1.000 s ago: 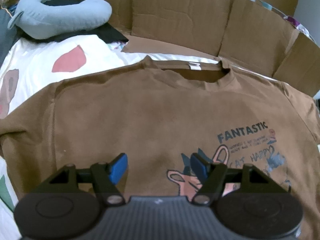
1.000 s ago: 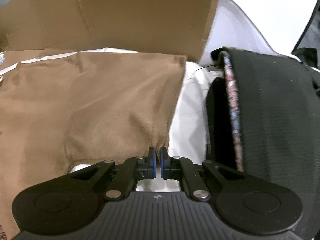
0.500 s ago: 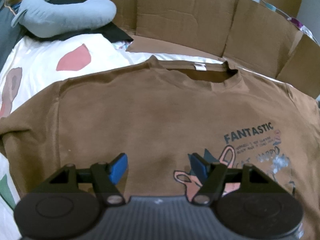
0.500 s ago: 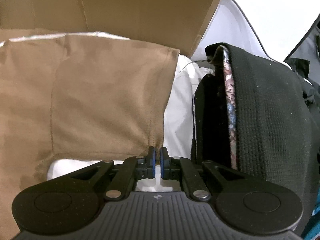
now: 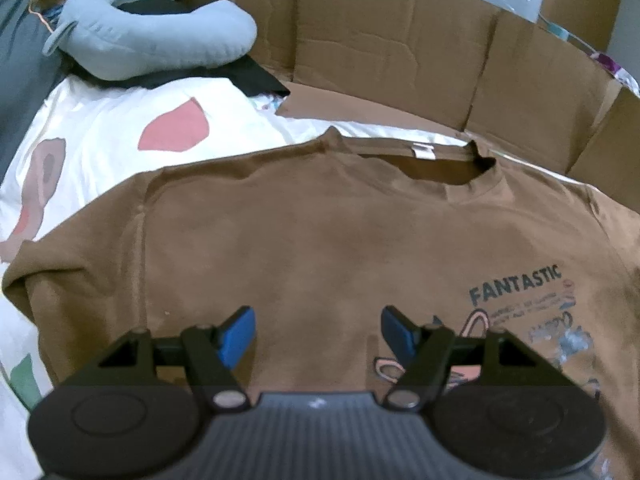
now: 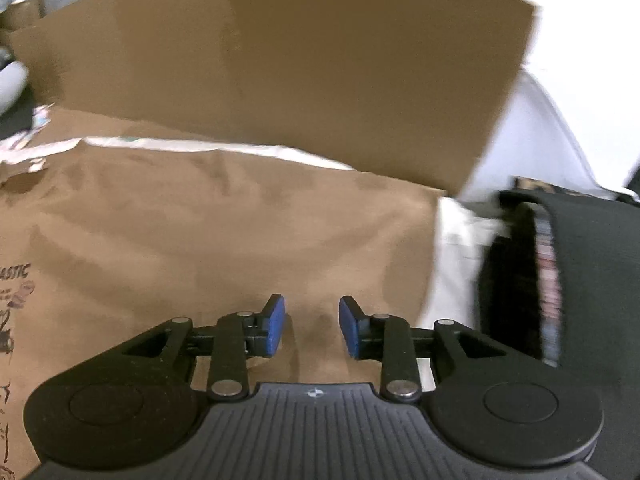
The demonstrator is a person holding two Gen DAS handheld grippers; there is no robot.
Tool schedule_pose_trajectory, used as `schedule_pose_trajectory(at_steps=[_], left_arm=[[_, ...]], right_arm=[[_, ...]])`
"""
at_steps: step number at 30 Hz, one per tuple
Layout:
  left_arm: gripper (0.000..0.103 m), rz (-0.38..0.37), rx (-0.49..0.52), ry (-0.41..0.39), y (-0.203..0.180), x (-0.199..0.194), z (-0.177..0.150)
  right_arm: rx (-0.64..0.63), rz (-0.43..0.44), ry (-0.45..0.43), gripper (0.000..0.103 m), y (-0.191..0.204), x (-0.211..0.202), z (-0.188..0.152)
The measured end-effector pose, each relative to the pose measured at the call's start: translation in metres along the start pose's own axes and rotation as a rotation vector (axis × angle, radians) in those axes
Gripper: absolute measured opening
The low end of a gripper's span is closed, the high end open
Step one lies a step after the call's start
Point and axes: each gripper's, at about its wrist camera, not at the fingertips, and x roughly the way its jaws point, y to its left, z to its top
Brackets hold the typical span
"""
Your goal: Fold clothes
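- T-shirt (image 5: pixel 320 240) lay spread flat, print up, across the bed (image 5: pixel 100 132), ready for folding.
- Left gripper (image 5: pixel 316 334) and right gripper (image 6: pixel 311 326) hovered above it, fingers open, holding nothing.

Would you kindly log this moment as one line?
task: fold clothes | brown T-shirt: flat, unfolded | left gripper: open | right gripper: open

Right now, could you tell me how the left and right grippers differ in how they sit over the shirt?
The left gripper has its jaws spread wide; the right gripper is open more narrowly. The left hangs over the shirt's chest beside the print, facing the collar; the right sits over plain fabric near the shirt's edge, by a black garment. Both are open and hold nothing.
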Motion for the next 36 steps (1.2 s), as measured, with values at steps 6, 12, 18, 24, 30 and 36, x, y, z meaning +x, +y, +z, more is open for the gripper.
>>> schedule_pose_trajectory(at_steps=[6, 12, 18, 24, 30, 36], left_arm=[[0.072, 0.034, -0.011, -0.009, 0.011, -0.001, 0.002], [0.072, 0.083, -0.042, -0.022, 0.031, -0.003, 0.004], [0.071, 0.164, -0.069, -0.07, 0.061, -0.018, 0.002], [0.071, 0.251, -0.076, -0.152, 0.093, -0.045, 0.008], [0.071, 0.305, -0.069, -0.126, 0.129, -0.059, 0.015], [0.068, 0.296, -0.086, -0.086, 0.156, -0.063, -0.001]], right_arm=[[0.007, -0.07, 0.048, 0.037, -0.009, 0.024, -0.003], [0.024, -0.137, 0.068, 0.036, -0.024, 0.019, -0.013], [0.066, -0.207, 0.078, 0.033, -0.029, 0.013, -0.009], [0.073, -0.168, 0.023, 0.033, -0.025, -0.006, -0.004], [0.076, -0.117, -0.031, 0.033, -0.016, -0.024, 0.005], [0.064, -0.046, -0.06, 0.033, 0.003, -0.039, 0.009]])
